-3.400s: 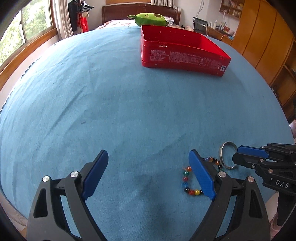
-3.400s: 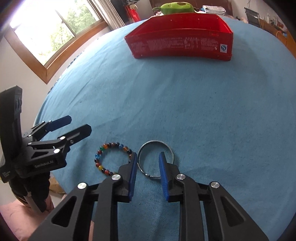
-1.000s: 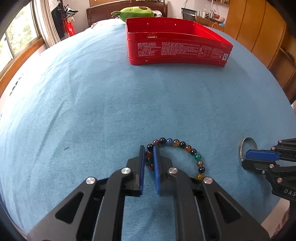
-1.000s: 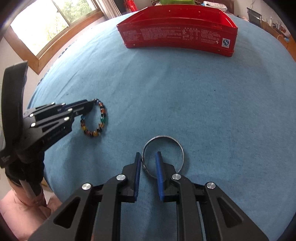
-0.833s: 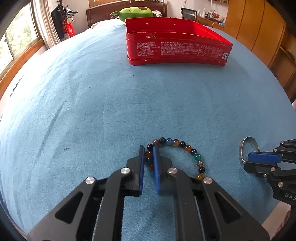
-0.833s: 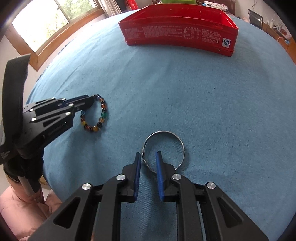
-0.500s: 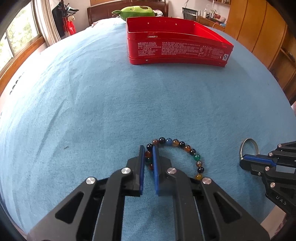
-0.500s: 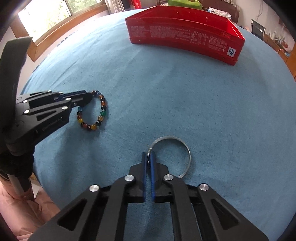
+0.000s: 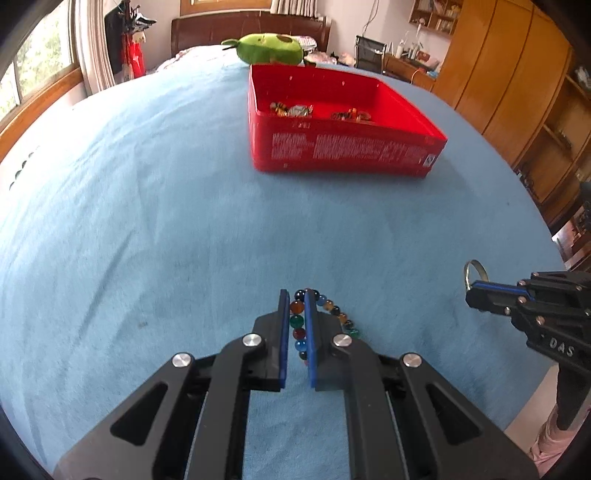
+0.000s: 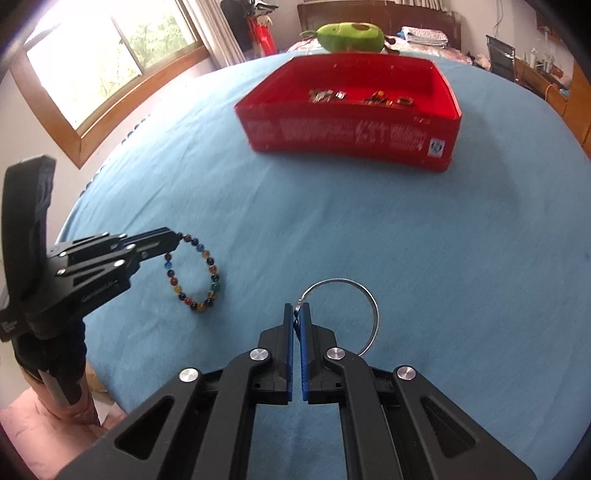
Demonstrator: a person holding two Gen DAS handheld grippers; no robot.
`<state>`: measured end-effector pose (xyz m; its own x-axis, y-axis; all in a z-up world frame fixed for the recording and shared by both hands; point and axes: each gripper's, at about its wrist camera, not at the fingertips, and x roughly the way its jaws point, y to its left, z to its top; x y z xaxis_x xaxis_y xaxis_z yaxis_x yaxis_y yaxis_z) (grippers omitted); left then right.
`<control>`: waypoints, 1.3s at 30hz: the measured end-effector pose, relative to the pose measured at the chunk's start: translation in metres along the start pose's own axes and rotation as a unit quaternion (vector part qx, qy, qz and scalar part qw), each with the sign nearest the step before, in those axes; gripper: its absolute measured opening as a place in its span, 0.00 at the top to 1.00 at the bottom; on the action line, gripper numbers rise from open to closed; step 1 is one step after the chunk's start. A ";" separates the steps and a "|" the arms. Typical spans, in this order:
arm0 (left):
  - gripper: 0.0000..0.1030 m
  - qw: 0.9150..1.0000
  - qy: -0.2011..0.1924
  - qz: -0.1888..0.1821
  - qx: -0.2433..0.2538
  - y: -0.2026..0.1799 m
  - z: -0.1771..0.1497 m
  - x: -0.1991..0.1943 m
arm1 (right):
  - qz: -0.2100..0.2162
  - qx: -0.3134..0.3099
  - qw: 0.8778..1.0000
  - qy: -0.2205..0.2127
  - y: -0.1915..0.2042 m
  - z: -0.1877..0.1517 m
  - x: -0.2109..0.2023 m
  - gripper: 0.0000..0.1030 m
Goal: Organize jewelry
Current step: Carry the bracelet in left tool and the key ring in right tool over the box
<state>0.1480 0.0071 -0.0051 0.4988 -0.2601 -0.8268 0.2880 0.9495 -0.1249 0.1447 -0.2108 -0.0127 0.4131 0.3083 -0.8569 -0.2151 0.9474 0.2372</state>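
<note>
My left gripper (image 9: 296, 295) is shut on a bracelet of coloured beads (image 9: 297, 322), which hangs from its tips above the blue cloth; the right wrist view shows the bead bracelet (image 10: 207, 275) dangling from the left gripper (image 10: 177, 236). My right gripper (image 10: 296, 309) is shut on a thin silver bangle (image 10: 364, 291), lifted off the cloth. The left wrist view has the right gripper (image 9: 471, 291) at the right edge with the bangle (image 9: 474, 267) sticking up from its tips. A red tin box (image 9: 343, 122) with several small pieces of jewelry inside stands farther back.
A blue cloth (image 9: 147, 221) covers the round table. Beyond the red box (image 10: 351, 114) lies a green plush toy (image 10: 351, 35). A window is at the left and wooden cabinets (image 9: 517, 74) at the right. A person's pink sleeve (image 10: 33, 439) shows at the lower left.
Both grippers have risen, lifting the bead bracelet and the bangle off the cloth. The right jaws went from slightly apart to shut on the bangle. The inside of the red box has come into view.
</note>
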 end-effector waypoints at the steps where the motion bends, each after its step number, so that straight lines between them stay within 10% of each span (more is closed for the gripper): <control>1: 0.94 1.000 -0.002 -0.003 0.000 0.000 0.002 -0.001 | 0.000 0.001 1.000 -0.002 -0.001 0.001 -0.003 0.98; 17: 0.94 0.997 -0.073 -0.019 0.015 -0.016 0.074 -0.033 | -0.009 0.012 0.999 -0.032 -0.019 0.067 -0.019 0.98; 39: 0.94 0.997 -0.078 0.006 0.012 -0.026 0.211 0.032 | -0.015 0.052 0.995 -0.079 -0.066 0.198 -0.015 0.98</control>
<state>0.3286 -0.0624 0.0872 0.6226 -0.2742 -0.7329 0.2990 0.9489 -0.1010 0.3274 -0.2606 0.0750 0.5539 0.2811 -0.7837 -0.1103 0.9577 0.2656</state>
